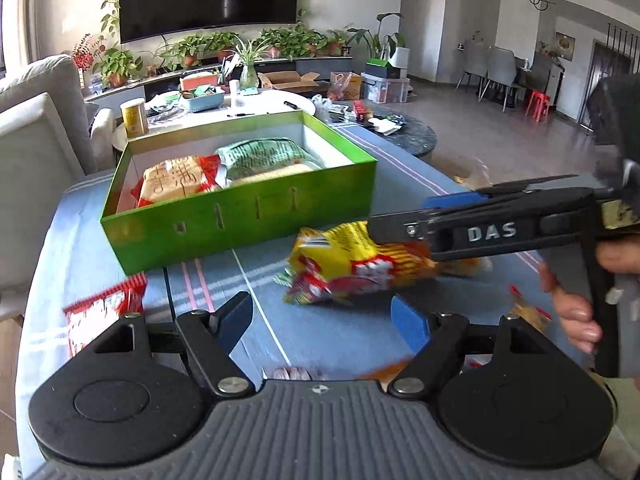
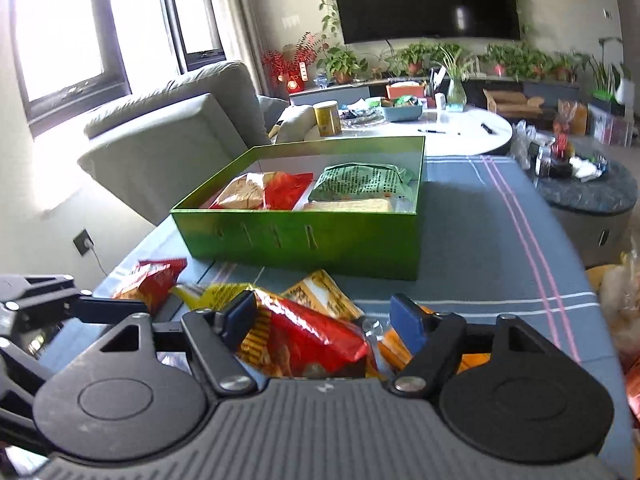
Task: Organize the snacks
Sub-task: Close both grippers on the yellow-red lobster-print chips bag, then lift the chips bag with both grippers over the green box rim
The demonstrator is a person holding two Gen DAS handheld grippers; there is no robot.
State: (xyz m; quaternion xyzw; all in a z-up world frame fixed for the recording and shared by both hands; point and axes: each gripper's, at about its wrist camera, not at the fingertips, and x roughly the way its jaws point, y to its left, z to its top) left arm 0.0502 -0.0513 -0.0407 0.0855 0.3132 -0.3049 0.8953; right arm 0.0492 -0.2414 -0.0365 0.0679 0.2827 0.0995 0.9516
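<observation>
While both jaws stand open | right gripper (image 2: pixel 324 316) straddles red-yellow snack bag (image 2: pixel 304 344) | left gripper (image 1: pixel 322 316) empty

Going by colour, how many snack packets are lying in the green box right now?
Red and orange packet: 1
Green packet: 1
Pale yellow packet: 1
Total in the green box: 3

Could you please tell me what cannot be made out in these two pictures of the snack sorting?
- Yellow and red packet: lettering blurred in the left wrist view; far end covered by the right gripper.
- Green box: near wall hides its floor in the right wrist view.
- Orange packet: mostly behind a blue finger pad.
</observation>
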